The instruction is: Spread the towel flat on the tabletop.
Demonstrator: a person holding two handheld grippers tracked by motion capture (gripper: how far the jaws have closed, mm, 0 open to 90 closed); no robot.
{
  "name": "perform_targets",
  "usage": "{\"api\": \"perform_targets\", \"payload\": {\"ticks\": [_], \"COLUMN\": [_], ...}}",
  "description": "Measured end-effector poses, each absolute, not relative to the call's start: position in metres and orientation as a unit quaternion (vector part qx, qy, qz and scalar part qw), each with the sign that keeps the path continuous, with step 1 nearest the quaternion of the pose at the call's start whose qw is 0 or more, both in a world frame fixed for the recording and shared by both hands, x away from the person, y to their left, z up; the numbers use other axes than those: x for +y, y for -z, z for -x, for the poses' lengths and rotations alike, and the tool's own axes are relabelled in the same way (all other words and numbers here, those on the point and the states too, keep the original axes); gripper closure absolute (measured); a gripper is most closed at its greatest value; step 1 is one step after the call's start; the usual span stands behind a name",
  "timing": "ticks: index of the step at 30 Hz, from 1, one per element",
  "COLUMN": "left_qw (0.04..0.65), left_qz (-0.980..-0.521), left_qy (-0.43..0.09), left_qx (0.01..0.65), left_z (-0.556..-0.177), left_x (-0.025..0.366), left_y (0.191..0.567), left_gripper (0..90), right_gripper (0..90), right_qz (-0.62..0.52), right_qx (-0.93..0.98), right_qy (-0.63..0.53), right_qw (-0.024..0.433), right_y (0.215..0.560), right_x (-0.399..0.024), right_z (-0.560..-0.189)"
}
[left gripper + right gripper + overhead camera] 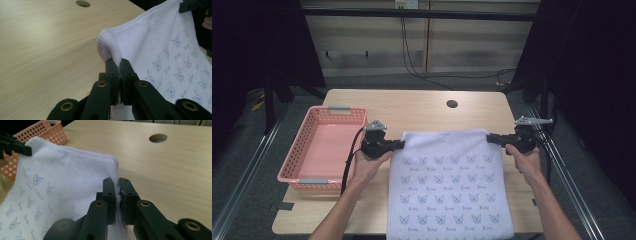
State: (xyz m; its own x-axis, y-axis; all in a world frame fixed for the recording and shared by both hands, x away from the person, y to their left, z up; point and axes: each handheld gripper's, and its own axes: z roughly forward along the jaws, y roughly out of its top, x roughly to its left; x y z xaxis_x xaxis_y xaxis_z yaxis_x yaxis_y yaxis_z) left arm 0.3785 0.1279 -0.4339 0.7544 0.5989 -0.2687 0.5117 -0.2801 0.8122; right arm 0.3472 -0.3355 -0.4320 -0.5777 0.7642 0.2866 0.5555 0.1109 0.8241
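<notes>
A white towel [447, 185] printed with small blue cat faces hangs stretched between my two grippers, its lower part lying over the table's front edge. My left gripper [401, 144] is shut on the towel's far left corner, and its own view shows the hemmed corner [106, 46] pinched between the black jaws of the left gripper [120, 65]. My right gripper [490, 138] is shut on the far right corner. In the right gripper view the towel edge [113, 165] runs down into the closed jaws of the right gripper [117, 183].
A pink plastic basket [292, 172] stands empty at the table's left side, close to my left hand. A round cable hole [452, 104] sits in the wooden tabletop [412, 107] behind the towel. Dark frame posts flank the table.
</notes>
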Motion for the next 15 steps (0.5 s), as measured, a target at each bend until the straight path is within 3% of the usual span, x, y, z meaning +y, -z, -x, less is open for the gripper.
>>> {"api": "perform_targets", "payload": {"ticks": [15], "left_qw": [0.523], "left_qz": [-0.775], "left_qy": [-0.068], "left_qx": [0.350], "left_z": [-0.406], "left_x": [0.137], "left_y": [0.393], "left_gripper": [87.5], "right_gripper": [84.6], "right_qz": [-0.438], "right_qx": [0.724], "right_qy": [-0.516], "right_qw": [0.129], "right_y": [0.394], "right_x": [-0.333], "right_z": [-0.379]}}
